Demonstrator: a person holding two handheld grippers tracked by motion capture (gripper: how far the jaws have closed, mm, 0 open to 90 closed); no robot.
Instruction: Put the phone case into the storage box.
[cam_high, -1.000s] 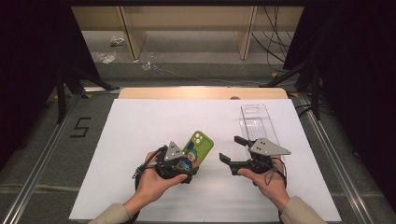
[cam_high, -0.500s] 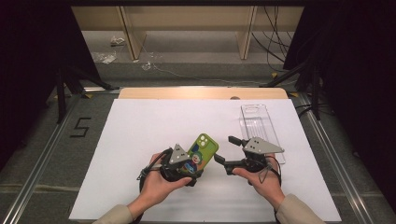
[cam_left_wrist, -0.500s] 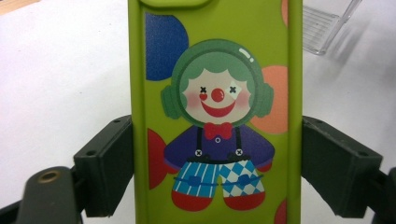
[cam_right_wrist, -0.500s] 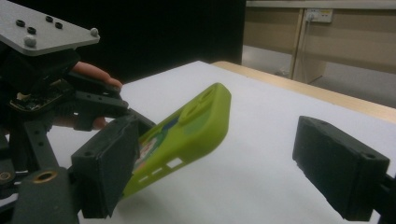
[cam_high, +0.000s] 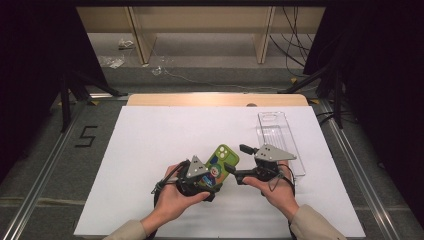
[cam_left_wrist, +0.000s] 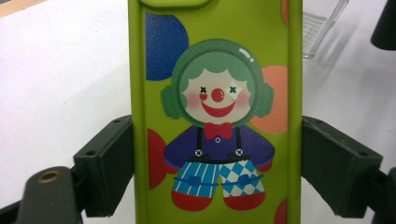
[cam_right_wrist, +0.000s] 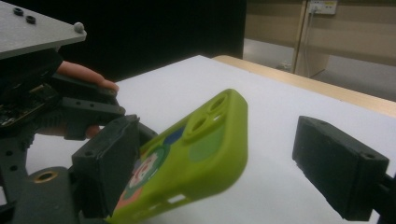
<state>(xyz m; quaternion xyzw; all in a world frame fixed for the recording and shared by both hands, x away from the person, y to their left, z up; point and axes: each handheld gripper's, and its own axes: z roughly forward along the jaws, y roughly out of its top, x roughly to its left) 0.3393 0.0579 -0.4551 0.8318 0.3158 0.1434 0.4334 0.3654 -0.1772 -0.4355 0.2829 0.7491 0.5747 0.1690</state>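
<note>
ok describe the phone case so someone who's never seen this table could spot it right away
On the white table, look near the front edge, between the person's two hands. The phone case sits clamped across its sides in the left tool. It is lime green with a cartoon clown printed on it, unlike the clear plastic tray to its right.

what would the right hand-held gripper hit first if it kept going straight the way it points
Most likely the green phone case, which the left hand-held gripper holds by its sides. The right hand-held gripper stands open and points at it; the case's end already lies between its jaws, near one jaw, though depth is hard to judge.
</note>
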